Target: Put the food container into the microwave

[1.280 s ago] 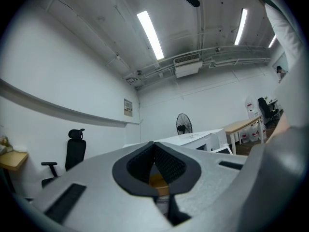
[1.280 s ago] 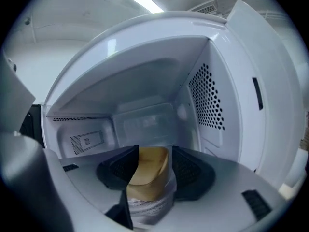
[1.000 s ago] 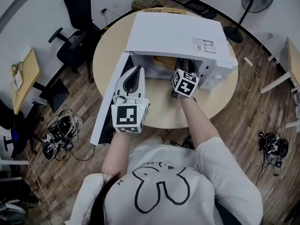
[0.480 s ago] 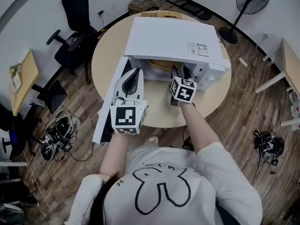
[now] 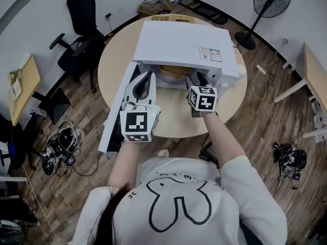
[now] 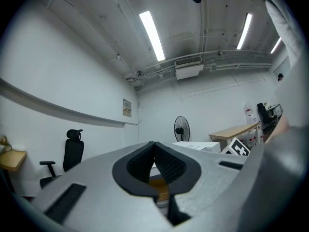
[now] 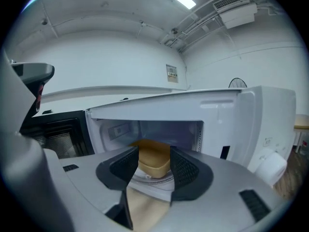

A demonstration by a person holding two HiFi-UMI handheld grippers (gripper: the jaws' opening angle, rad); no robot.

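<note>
The tan food container point(image 5: 172, 70) sits inside the white microwave point(image 5: 179, 42), on its turntable; it also shows in the right gripper view point(image 7: 154, 164). My right gripper point(image 5: 196, 78) is open just in front of the cavity's mouth, and the container appears between its jaws point(image 7: 153, 152) without touching them. My left gripper point(image 5: 147, 77) hangs over the open door point(image 5: 118, 111) with its jaws shut and empty point(image 6: 154, 145).
The microwave stands on a round wooden table point(image 5: 176, 119), its door swung out to the left. Office chairs point(image 5: 82, 14), a standing fan point(image 5: 271, 1) and cables on the floor point(image 5: 61, 147) surround the table. A side desk point(image 5: 314, 70) is at the right.
My right gripper has drawn back a little from the microwave's opening, leaving the container inside. The left gripper has stayed where it was.
</note>
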